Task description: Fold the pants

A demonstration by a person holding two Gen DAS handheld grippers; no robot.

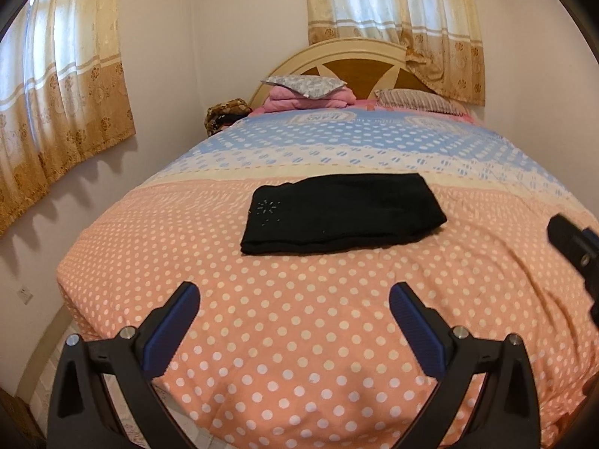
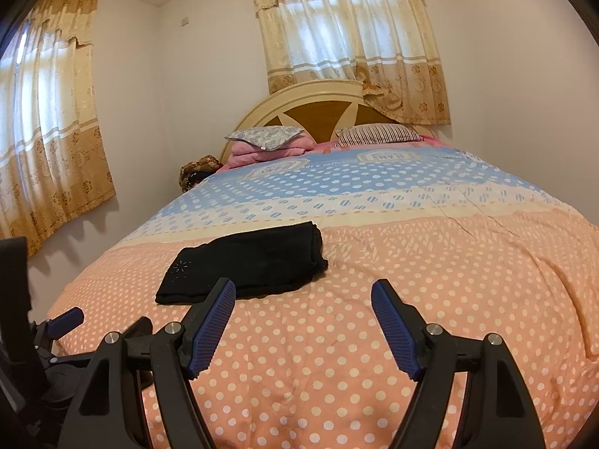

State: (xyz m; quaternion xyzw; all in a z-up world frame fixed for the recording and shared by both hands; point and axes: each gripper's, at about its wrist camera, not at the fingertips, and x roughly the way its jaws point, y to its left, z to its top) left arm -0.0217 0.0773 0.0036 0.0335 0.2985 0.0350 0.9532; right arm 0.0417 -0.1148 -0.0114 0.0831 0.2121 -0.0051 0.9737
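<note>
Pants [image 1: 342, 215], black and folded into a flat rectangle, lie on the orange dotted part of the bedspread [image 1: 299, 336], about midway up the bed. Left gripper [image 1: 294, 303] hovers above the near end of the bed with its jaws spread wide and nothing between them. Right gripper [image 2: 303, 299] hangs beside it, jaws also apart and empty, its left fingertip overlapping the pants' near edge in its own view. Pillows [image 2: 378, 134] rest against the headboard [image 2: 318, 108]

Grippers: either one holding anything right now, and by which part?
Nothing is held. The left gripper and the right gripper are both open and empty; the pants lie folded on the bed, untouched.
</note>
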